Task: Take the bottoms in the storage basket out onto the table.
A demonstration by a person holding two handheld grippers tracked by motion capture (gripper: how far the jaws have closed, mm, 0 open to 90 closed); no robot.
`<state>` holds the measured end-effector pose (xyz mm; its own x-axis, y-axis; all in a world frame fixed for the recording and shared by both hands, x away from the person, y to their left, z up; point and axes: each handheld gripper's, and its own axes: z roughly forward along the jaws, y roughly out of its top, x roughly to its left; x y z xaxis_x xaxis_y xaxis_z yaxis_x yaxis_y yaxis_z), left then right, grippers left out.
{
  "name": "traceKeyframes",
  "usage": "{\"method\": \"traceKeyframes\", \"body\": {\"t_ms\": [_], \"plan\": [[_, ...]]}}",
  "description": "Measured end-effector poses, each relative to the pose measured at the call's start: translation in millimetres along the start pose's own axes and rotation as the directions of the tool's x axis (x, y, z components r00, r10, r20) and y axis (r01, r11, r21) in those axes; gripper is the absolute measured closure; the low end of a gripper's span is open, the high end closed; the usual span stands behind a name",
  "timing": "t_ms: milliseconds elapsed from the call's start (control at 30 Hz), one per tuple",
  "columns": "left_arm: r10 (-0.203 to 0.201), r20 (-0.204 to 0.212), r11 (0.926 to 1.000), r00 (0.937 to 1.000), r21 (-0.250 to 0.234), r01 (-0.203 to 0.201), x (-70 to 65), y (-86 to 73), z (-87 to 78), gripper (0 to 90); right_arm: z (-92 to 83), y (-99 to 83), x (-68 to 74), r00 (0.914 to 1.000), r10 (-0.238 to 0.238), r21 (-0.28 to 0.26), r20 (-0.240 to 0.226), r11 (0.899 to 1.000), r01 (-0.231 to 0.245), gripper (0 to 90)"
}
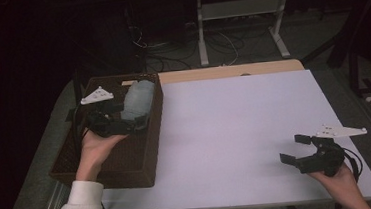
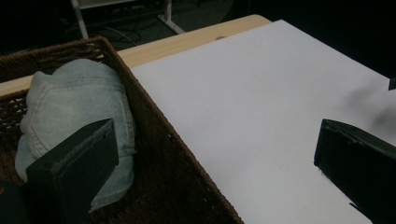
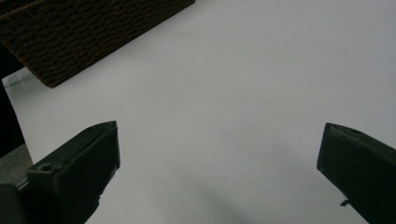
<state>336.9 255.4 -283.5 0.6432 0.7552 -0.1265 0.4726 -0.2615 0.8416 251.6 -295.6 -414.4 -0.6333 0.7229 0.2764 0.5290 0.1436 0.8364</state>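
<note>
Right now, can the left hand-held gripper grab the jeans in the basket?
Probably yes. The left hand-held gripper hangs open over the basket, right by the folded jeans, with nothing lying on top of them. One jaw sits outside the basket wall, so it may need shifting inward.

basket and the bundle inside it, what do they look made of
The basket looks like woven wicker or rattan, dark brown and matte: its walls show a tight plaited weave. The bundle looks like faded light-blue denim, probably folded jeans, going by the stitched seams.
</note>
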Motion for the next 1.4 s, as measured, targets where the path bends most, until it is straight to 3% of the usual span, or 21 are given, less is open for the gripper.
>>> {"method": "traceKeyframes", "body": {"t_ms": [333,533,767,967,1400], "plan": [[-0.029,-0.014,0.9996,0.9995,0.003,0.029,13.0,4.5,1.3,0.0,0.5,-0.1,0.4,1.0000,-0.001,0.002,0.000,1.000,0.001,0.0],[-0.069,-0.015,0.9976,0.9975,-0.006,0.069,25.8,7.9,3.0,0.0,0.8,-0.2,0.7,1.0000,-0.002,0.004,0.000,1.000,0.002,0.0],[-0.091,-0.036,0.9959,0.9952,-0.005,0.091,37.9,12.1,3.1,0.0,0.9,-0.2,0.6,1.0000,-0.001,0.005,-0.001,1.000,0.001,0.0],[-0.099,-0.032,0.9948,0.9945,-0.027,0.099,45.1,13.9,3.4,0.0,1.0,-0.2,0.7,1.0000,-0.001,0.005,-0.002,1.000,0.001,0.0],[-0.141,-0.058,0.9895,0.9883,-0.038,0.139,60.9,18.5,9.0,0.0,1.3,-0.3,0.9,1.0000,-0.001,0.011,-0.003,1.000,0.001,0.0]]}}
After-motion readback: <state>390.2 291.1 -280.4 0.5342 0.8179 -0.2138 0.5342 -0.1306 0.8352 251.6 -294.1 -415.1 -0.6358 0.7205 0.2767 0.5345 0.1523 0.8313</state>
